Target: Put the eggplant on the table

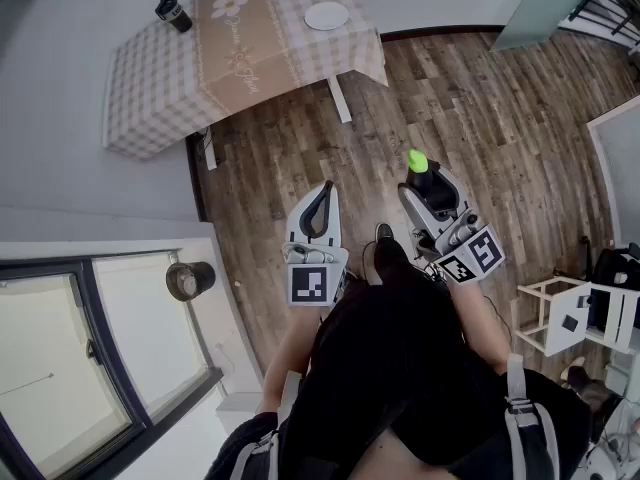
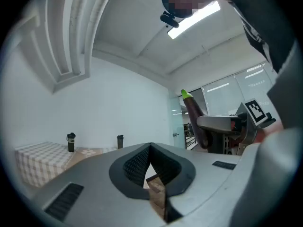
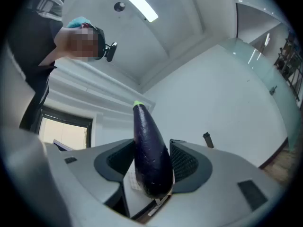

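Note:
In the right gripper view a dark purple eggplant (image 3: 150, 160) with a green tip stands up between the pads, and my right gripper (image 3: 149, 171) is shut on it. The head view shows that gripper (image 1: 424, 182) at chest height over the wooden floor, with the eggplant (image 1: 419, 165) poking out ahead. My left gripper (image 1: 325, 189) hangs beside it, jaws shut with nothing in them; its tips (image 2: 150, 147) meet in the left gripper view. The table (image 1: 160, 68), under a checked cloth, stands some way ahead to the left.
On the table lie a white plate (image 1: 327, 15) and a black bottle (image 1: 173, 12); a second bottle (image 2: 120, 141) shows in the left gripper view. A white rack (image 1: 560, 313) stands at the right. A window (image 1: 90, 338) and a wall lie to the left.

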A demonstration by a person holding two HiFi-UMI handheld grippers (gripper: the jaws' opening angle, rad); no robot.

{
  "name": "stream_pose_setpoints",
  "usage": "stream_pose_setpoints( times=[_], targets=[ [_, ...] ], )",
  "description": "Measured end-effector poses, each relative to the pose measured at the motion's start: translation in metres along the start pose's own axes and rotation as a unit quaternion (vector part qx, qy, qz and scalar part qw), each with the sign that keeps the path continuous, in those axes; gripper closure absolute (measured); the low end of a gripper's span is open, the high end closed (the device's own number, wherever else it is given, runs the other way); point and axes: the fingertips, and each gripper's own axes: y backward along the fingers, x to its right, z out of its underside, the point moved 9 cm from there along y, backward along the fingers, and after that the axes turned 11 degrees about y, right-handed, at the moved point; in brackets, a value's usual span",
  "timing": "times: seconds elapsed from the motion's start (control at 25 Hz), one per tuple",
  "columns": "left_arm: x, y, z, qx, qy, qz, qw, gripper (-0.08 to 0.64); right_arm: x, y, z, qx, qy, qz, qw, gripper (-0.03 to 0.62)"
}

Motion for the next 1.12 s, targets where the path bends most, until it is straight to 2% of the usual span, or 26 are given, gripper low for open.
stream_pose_setpoints(
  times=[0.16,0.52,0.92,1.12],
  targets=[
    [0.008,-0.023,0.002,0.004,-0.004,0.000,1.0000,0.560,0.021,-0.005,-0.002,0.014,-0.021,-0.034,0.999,0.348],
    [0.020,-0.084,0.010,-0.012,-0.024,-0.013,0.9996,0.560,0.087,-0.025,0.005,-0.002,-0.009,-0.051,0.999,0.348],
    [0.042,-0.131,0.029,-0.025,-0.017,-0.019,0.9994,0.560,0.152,-0.024,0.024,-0.028,-0.023,-0.034,0.999,0.348],
    [0.031,-0.147,0.043,-0.049,-0.004,-0.036,0.9981,0.560,0.180,-0.034,0.037,-0.044,-0.022,-0.013,0.999,0.349]
  ],
)
